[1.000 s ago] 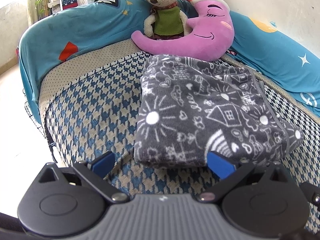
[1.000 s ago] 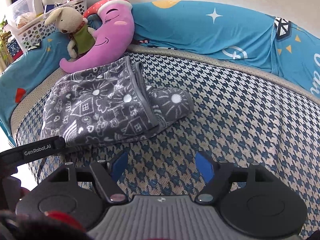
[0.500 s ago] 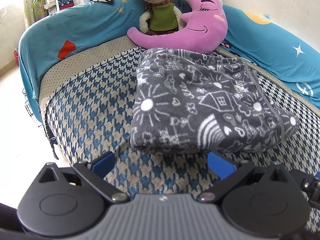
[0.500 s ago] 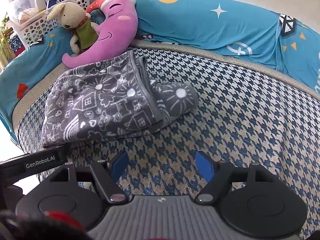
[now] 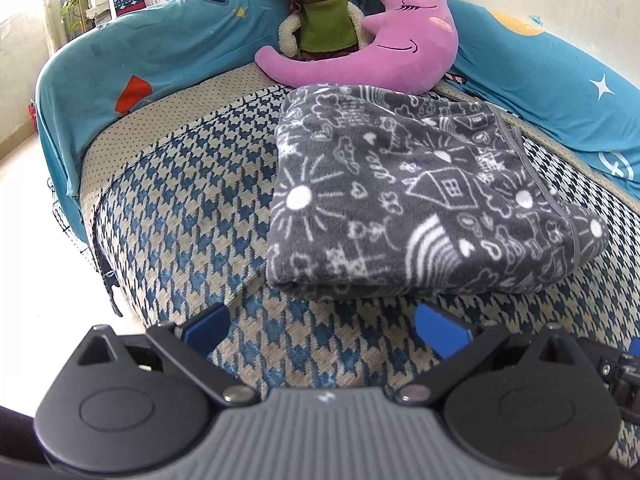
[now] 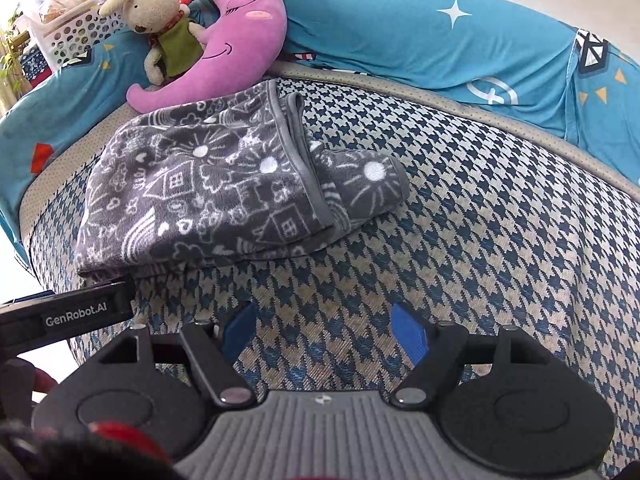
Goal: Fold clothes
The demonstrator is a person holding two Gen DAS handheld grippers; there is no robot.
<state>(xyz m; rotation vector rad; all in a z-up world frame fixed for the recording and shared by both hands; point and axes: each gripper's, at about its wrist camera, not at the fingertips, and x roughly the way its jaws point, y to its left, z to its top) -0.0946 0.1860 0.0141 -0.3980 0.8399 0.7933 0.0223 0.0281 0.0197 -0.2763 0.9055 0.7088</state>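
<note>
Grey doodle-print fleece garment (image 5: 420,196) lies folded on the houndstooth sofa seat (image 5: 192,216), in front of the moon pillow (image 5: 384,48). Left claw (image 5: 324,326) and right claw (image 6: 326,330) both spread, empty, short of it. Looks soft, light, floppy, thick; best pinch at the banded hem (image 6: 298,152) or near corner.

One folded grey blanket (image 5: 420,200); one moon pillow (image 5: 384,56); one plush rabbit (image 5: 316,12); two grippers, left (image 5: 324,326) and right (image 6: 324,330)

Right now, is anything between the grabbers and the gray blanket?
Nothing visible. Only bare checkered cushion lies between the open left gripper and the folded gray blanket, and between the open right gripper and it.
</note>
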